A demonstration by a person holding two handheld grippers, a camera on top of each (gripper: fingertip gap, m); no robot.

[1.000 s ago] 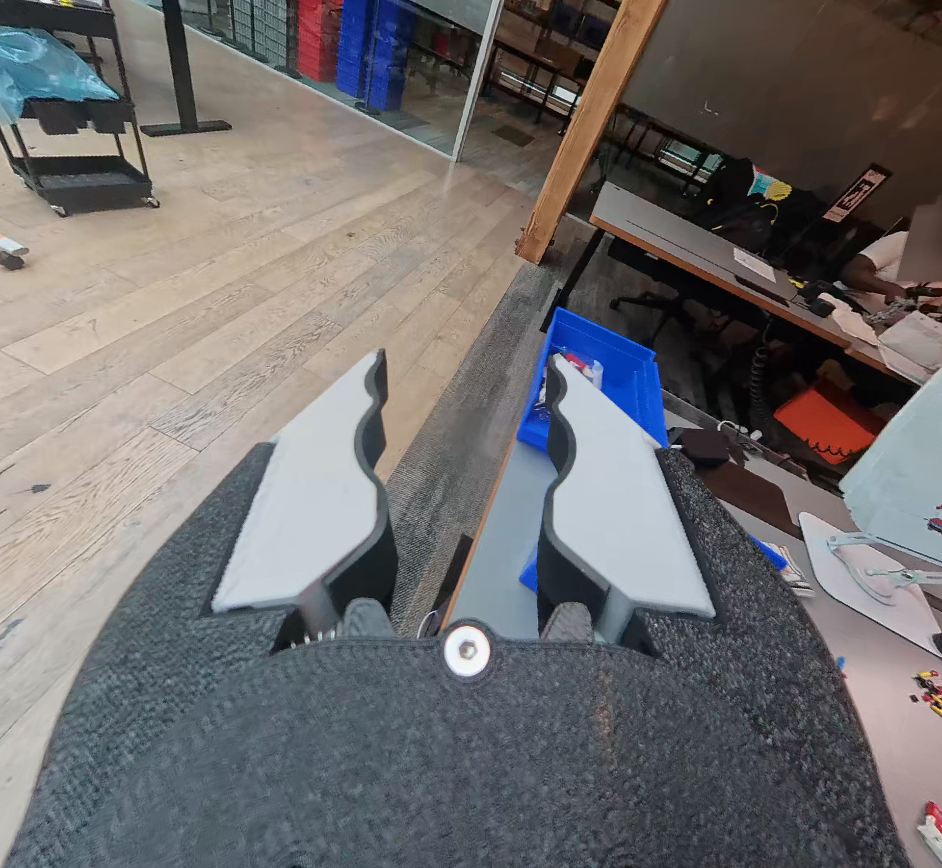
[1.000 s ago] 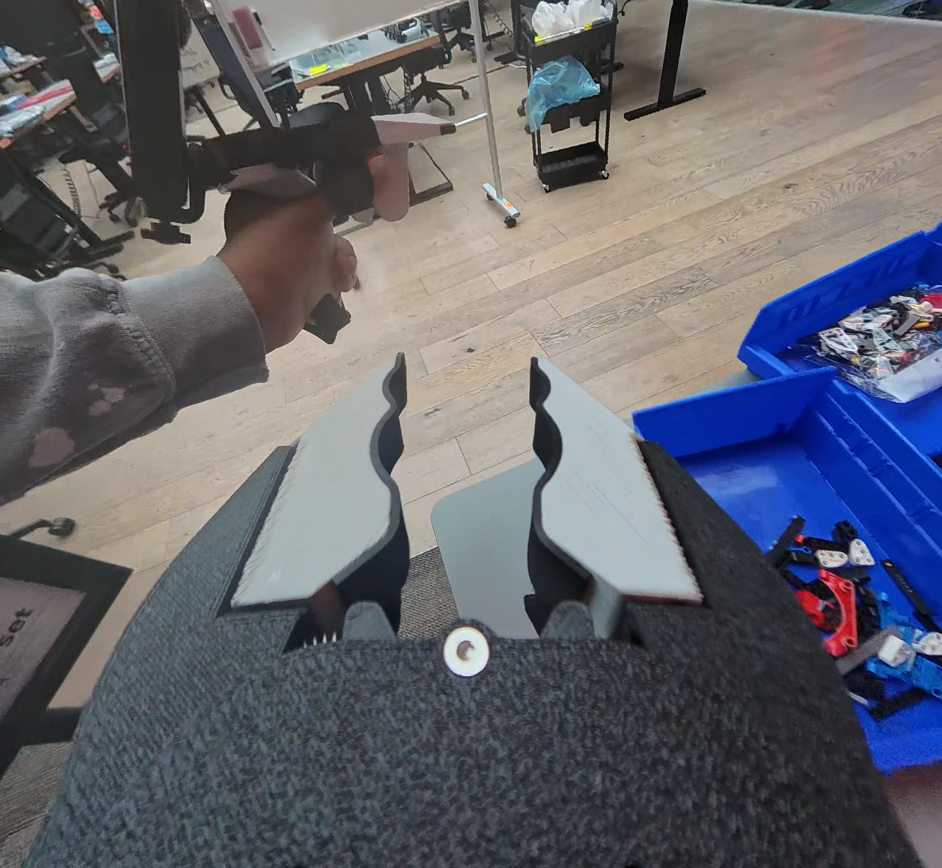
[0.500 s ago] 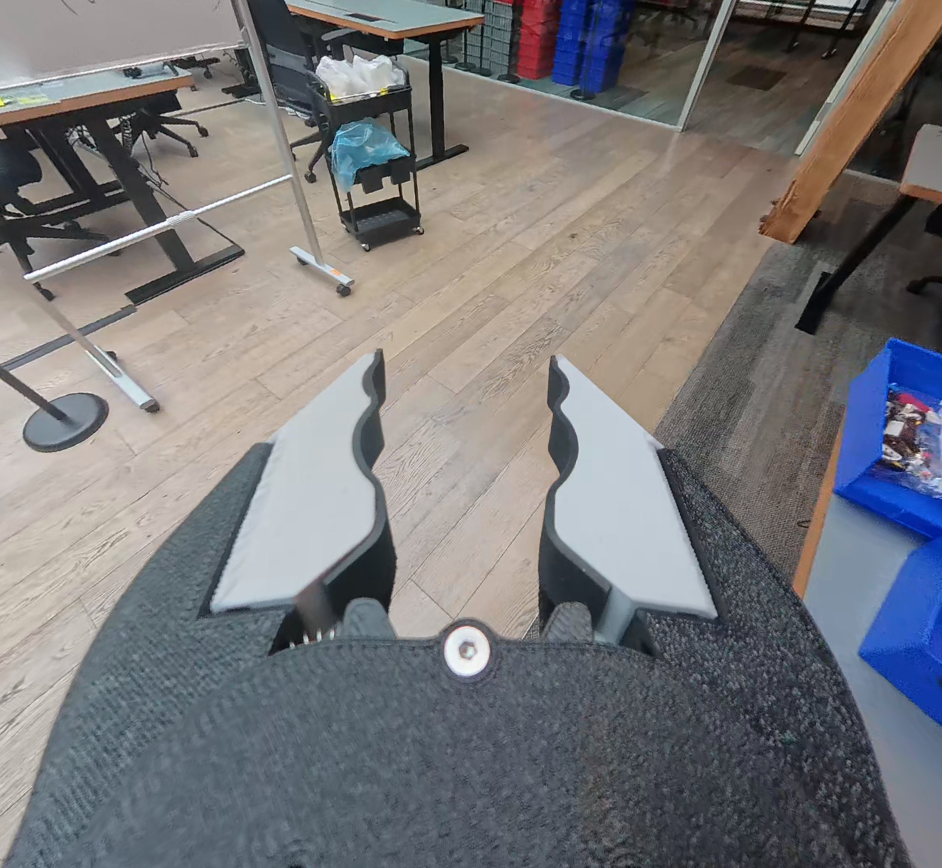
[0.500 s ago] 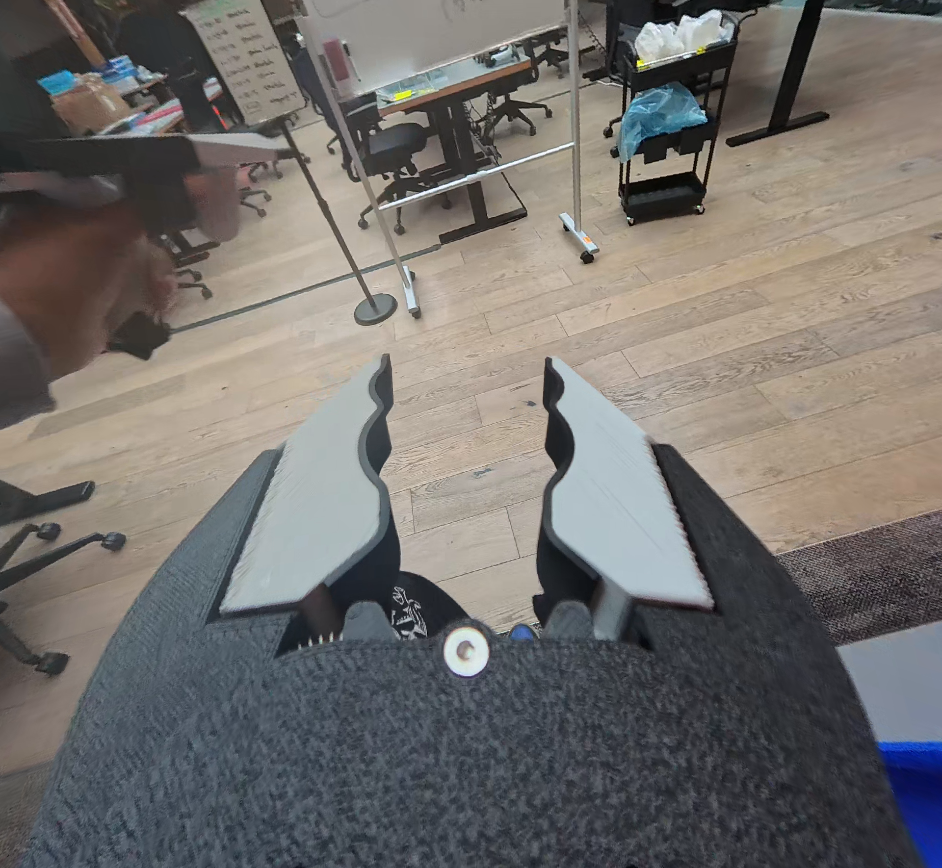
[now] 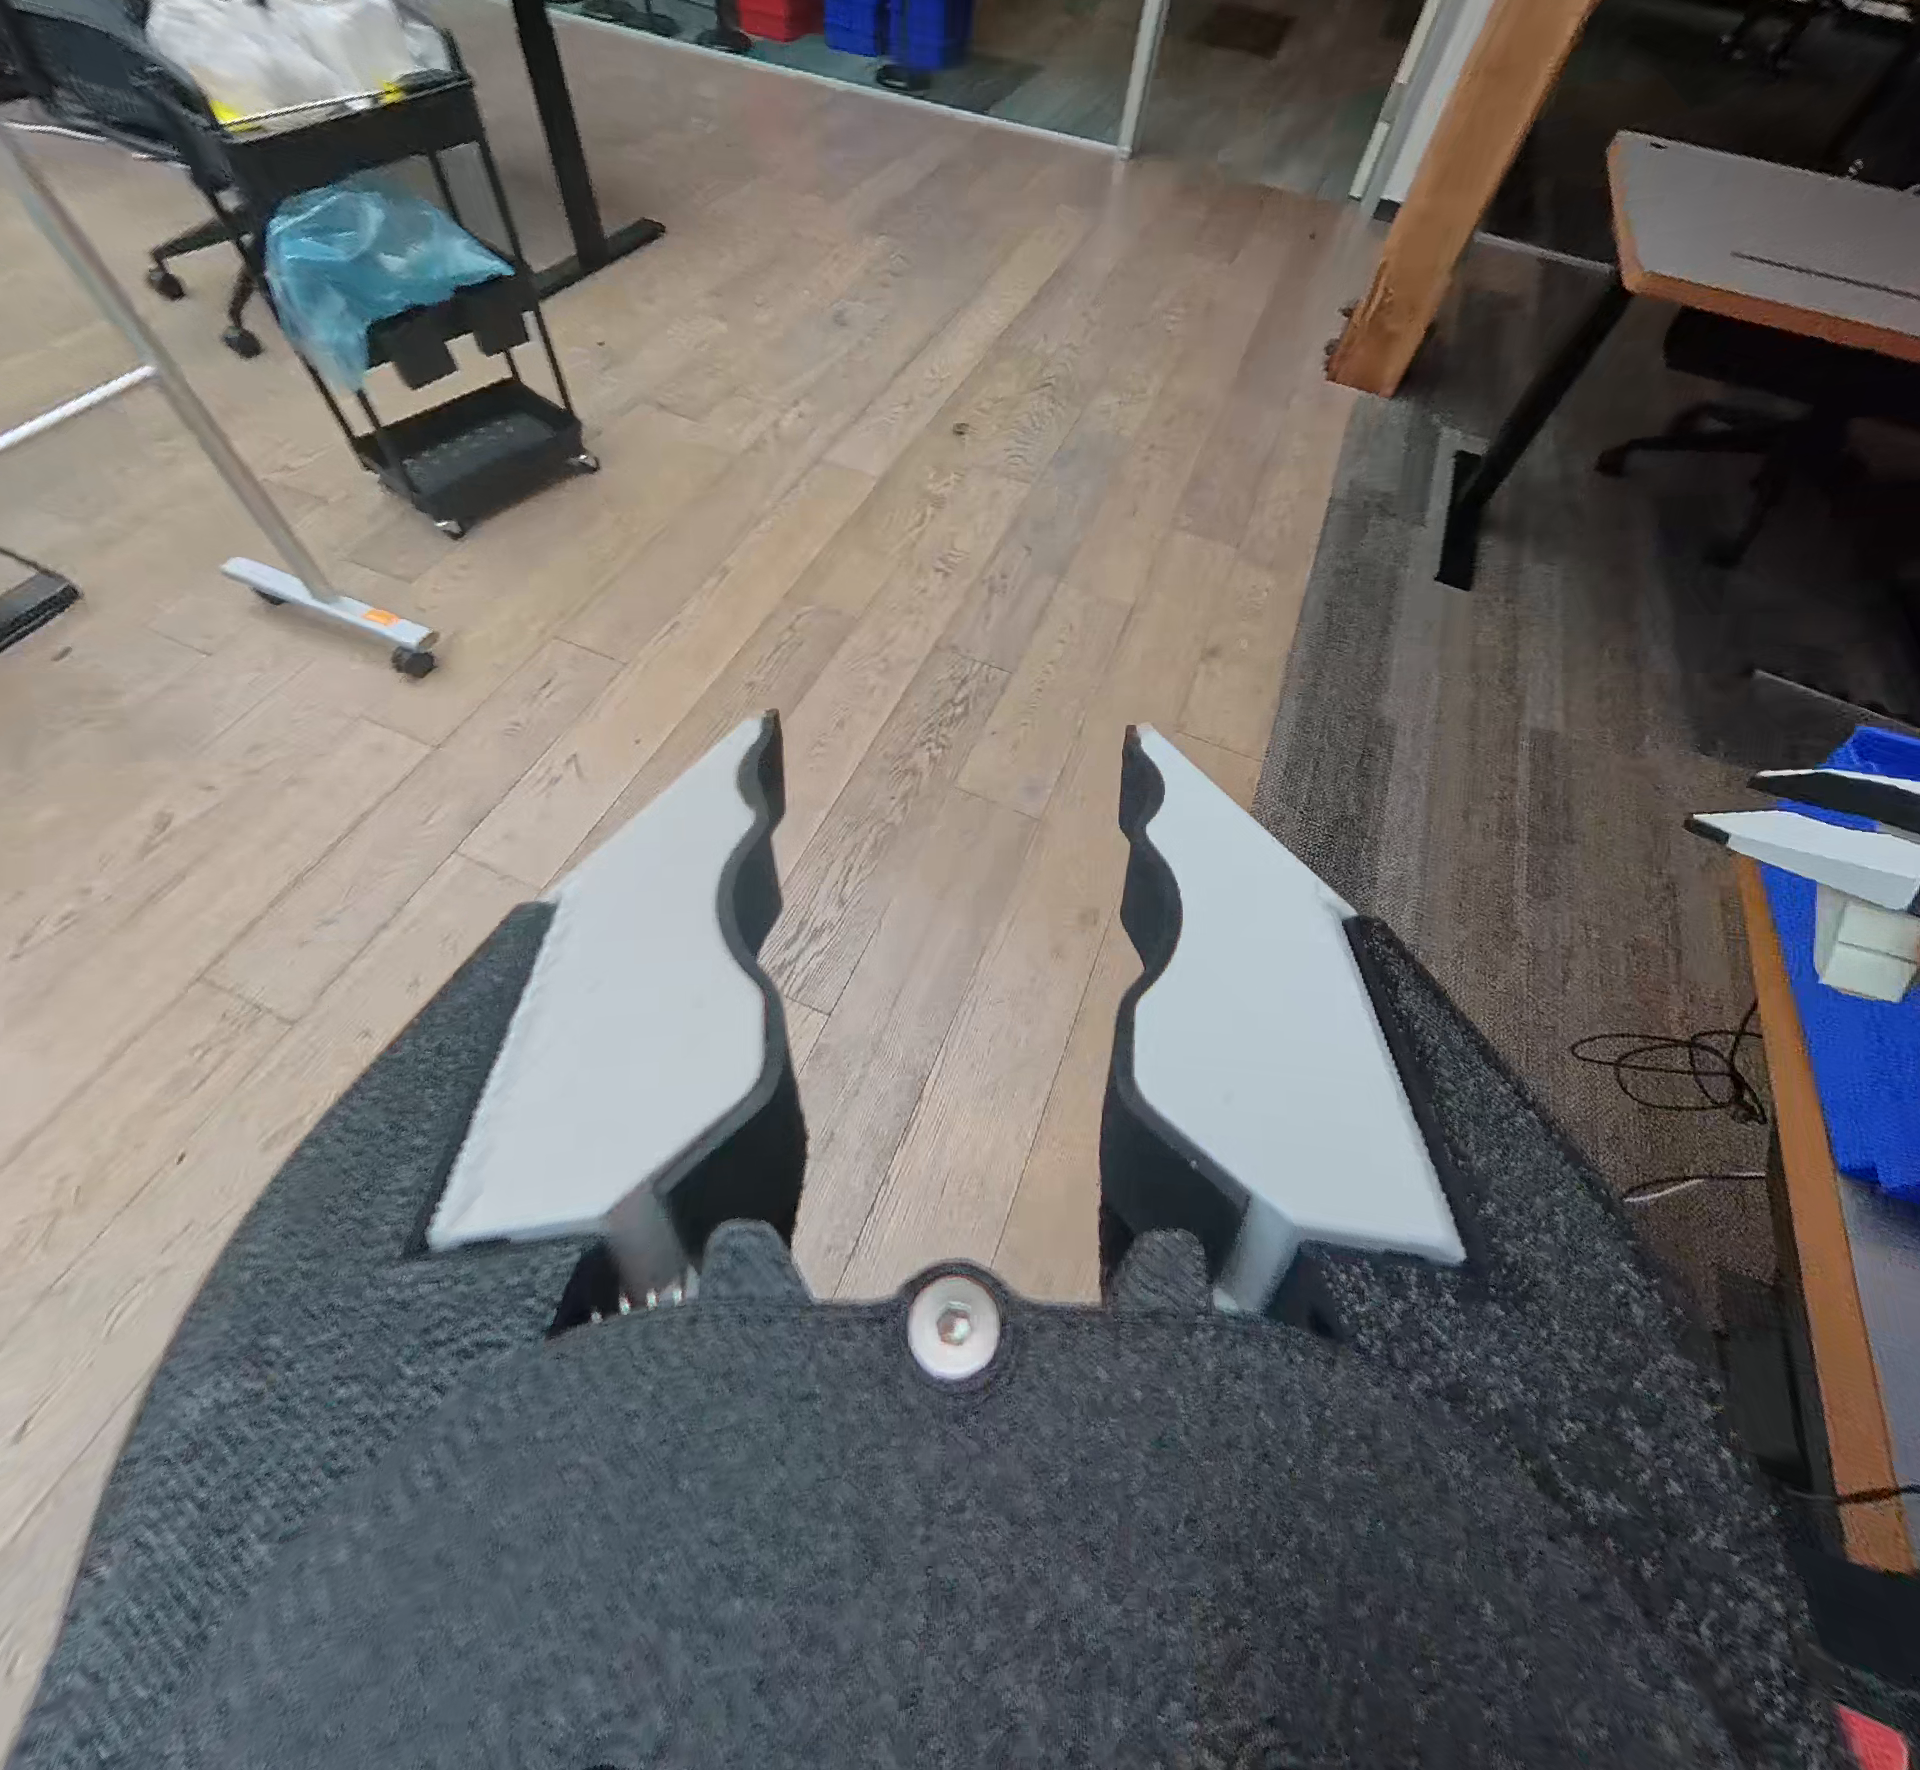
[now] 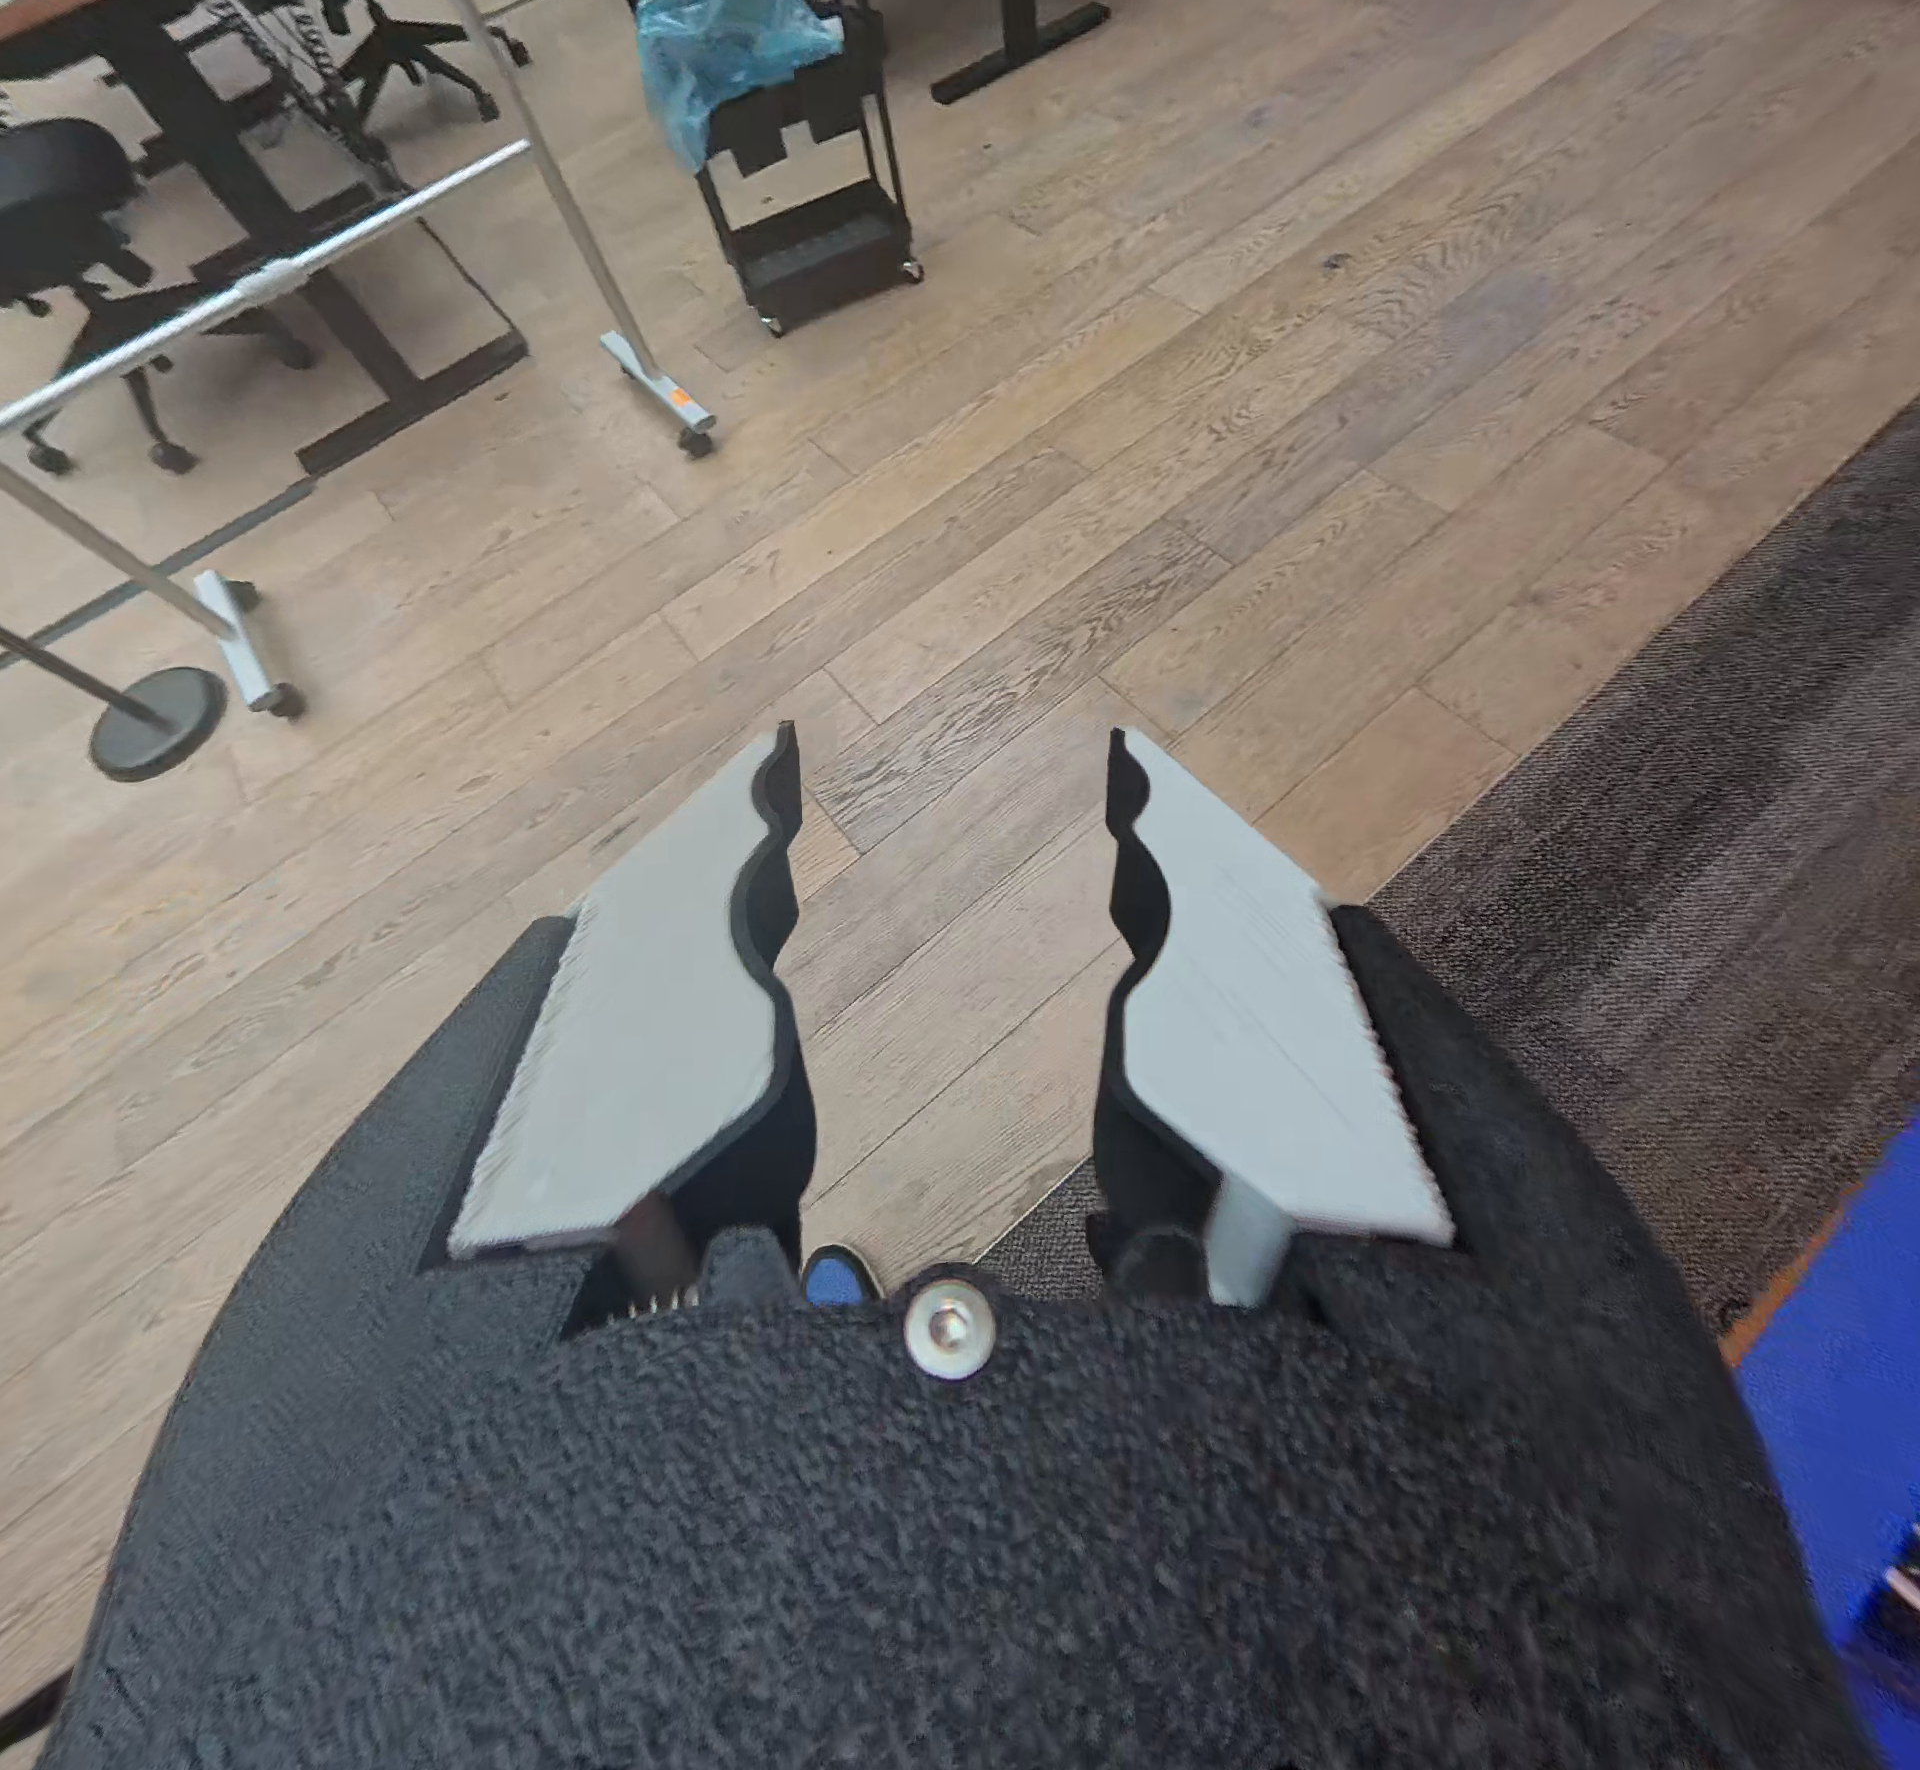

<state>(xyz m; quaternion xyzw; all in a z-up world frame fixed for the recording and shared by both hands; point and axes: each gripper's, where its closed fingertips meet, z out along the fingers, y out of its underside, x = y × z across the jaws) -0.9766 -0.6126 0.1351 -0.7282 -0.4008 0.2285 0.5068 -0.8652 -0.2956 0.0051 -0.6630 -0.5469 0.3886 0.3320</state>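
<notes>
1. The left gripper (image 5: 953, 725) hangs in the air over the wooden floor (image 5: 935, 370). Its grey fingers are spread apart and nothing lies between them.
2. The right gripper (image 6: 953, 731) is also released and empty. It points down at the same floor, beside the edge of a grey carpet (image 6: 1662, 837).
3. Half a second ago the left gripper faced further left, toward a whiteboard and desks. It now faces more to the right. A slanted wooden post (image 5: 1496, 120) and a desk (image 5: 1766, 245) sit ahead of it on the right.
4. The tips of the right gripper now show at the right edge of the left wrist view. They sit over a blue bin (image 5: 1849, 1045), close to the orange table edge (image 5: 1808, 1201). Whether they touch the bin cannot be told.
5. The right gripper has tilted downward. The whiteboard has left its view, and only the whiteboard stand foot (image 6: 660, 390) and a round stand base (image 6: 156, 721) remain.
6. A second ago the right gripper looked into blue bins of small parts. Only a blurred strip of blue now shows at its right edge.
7. A black wheeled cart (image 5: 457, 432) carrying a blue plastic bag (image 5: 364, 266) stands on the floor, well apart from both grippers.
8. Neither gripper touches anything. The bin on the table is the nearest thing to the right one.
</notes>
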